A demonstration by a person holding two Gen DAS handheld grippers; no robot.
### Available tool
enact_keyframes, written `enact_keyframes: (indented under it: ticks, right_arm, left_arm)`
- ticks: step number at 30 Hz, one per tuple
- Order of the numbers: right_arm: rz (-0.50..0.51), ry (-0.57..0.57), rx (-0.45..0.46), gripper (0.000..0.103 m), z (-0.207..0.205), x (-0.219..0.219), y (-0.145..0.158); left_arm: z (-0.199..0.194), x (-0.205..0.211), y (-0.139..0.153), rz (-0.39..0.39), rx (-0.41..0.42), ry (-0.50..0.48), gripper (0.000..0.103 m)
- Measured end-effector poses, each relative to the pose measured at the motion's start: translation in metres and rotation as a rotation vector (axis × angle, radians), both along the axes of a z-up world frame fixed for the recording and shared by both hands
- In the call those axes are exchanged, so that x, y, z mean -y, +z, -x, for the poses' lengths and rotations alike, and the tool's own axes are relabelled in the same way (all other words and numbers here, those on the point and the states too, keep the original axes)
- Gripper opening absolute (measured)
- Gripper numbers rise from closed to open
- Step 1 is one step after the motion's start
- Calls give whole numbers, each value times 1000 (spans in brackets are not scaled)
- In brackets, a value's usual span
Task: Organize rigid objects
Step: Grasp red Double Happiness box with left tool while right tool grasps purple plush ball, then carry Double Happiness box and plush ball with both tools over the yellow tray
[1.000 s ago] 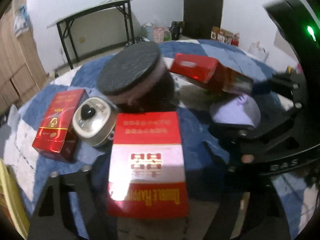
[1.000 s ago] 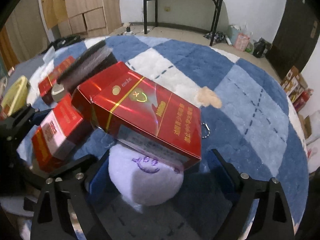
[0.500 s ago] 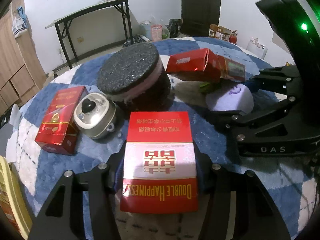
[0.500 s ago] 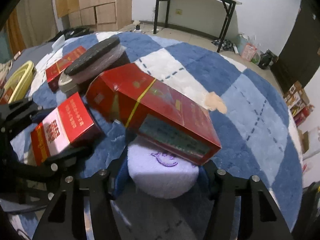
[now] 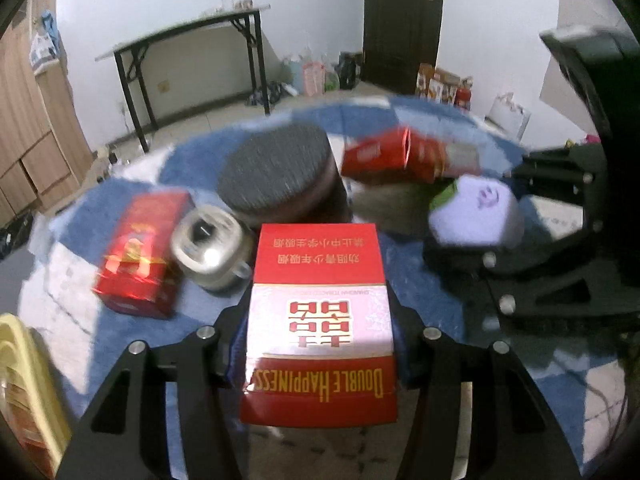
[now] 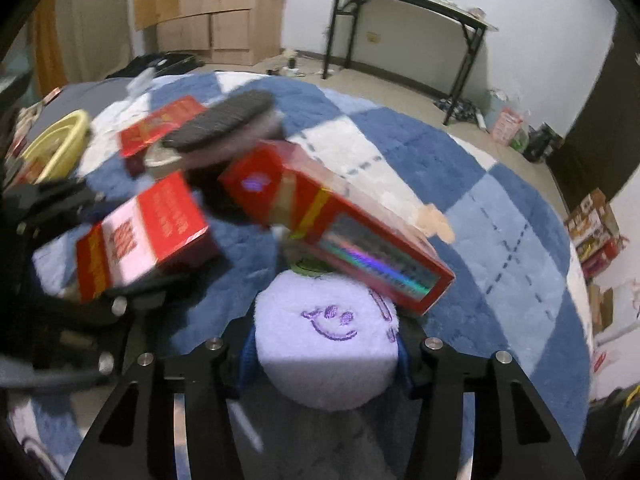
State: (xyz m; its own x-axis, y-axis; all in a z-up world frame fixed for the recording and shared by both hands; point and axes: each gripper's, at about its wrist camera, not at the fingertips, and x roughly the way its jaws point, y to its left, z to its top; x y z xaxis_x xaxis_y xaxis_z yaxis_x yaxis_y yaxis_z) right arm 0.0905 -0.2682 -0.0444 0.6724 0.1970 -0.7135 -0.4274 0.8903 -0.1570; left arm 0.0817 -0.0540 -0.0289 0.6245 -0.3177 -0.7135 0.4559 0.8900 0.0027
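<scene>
My left tongs (image 5: 320,344) are clamped on the red and white box (image 5: 320,320) marked DOUBLE HAPPINESS, their pads pressed to its two long sides; the box lies flat between them with its lettering upside down to my camera, held above the blue and white checked rug (image 5: 200,308). My right tongs (image 6: 326,344) have just been closing and now squeeze the pale purple plush cylinder (image 6: 326,340) with a stitched smiling face on its top, one pad on each side. A long red carton (image 6: 340,224) with a shiny rainbow strip leans tilted across the far edge of that plush, its low end right beside it; something small and green shows under the carton where they meet.

Beyond my box stands a round dark tub (image 5: 280,172) with a rough grey lid. Just left of it sits a small silver tin (image 5: 208,252), and left of that, touching or nearly so, a smaller red box (image 5: 140,252); the blur hides which. A yellow basket rim (image 6: 56,140) lies at the rug's near left edge. Farther back, a black-legged table (image 5: 192,36) stands against the white wall, near a dark door (image 5: 400,20).
</scene>
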Motion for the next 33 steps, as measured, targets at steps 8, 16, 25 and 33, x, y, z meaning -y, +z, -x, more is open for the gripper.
enact_keyframes:
  ticks: [8,16,25,33]
  right_arm:
    - [-36,51,9,52,22,1,23]
    - [-173,165,-91,52,27,7,23]
    - [-211,188,-127,52,20,7,14]
    - [-226,163,-37,52,39,23,43]
  left_arm:
    - [17,-36,52,50,105,60,57]
    - [16,-61,70,122,131,114,57]
    - [15,-61,59,133,100,115,57]
    - [15,-56,55,118,94,103,57]
